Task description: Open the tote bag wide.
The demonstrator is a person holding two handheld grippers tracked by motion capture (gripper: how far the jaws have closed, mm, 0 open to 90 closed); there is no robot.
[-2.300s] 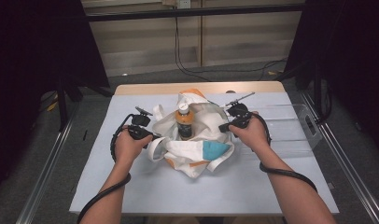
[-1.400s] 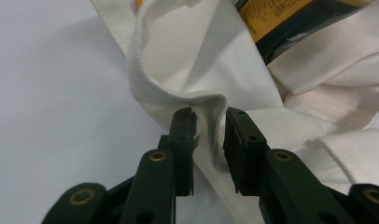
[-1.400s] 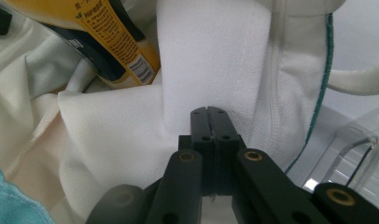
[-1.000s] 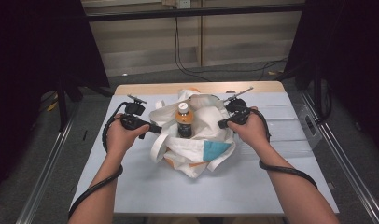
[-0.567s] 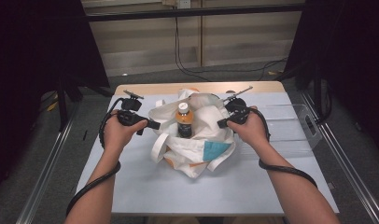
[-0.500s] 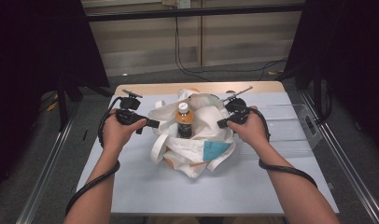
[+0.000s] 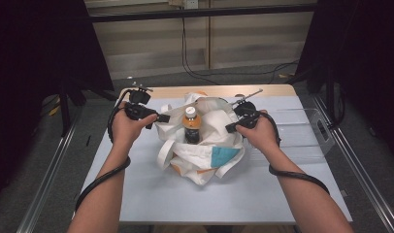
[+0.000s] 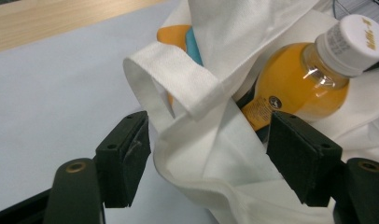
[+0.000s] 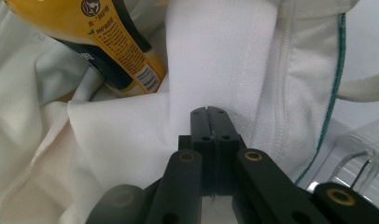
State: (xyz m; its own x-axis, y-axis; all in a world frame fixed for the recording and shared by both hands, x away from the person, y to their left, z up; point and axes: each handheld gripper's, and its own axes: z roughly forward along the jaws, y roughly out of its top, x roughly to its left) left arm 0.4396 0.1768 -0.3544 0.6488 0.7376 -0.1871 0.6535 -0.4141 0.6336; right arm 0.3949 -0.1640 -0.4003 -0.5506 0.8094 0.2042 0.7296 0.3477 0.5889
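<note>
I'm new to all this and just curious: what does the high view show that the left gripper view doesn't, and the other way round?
High view: the person's two forearms, the right tool at the bag's far side, the whole table and a clear tray.

Left gripper view: the left tool from up close; its jaws have just been opening and stand apart around the bag's fabric, and the print on the bottle's cap is visible.

Both: the white bag with the orange bottle in it.
</note>
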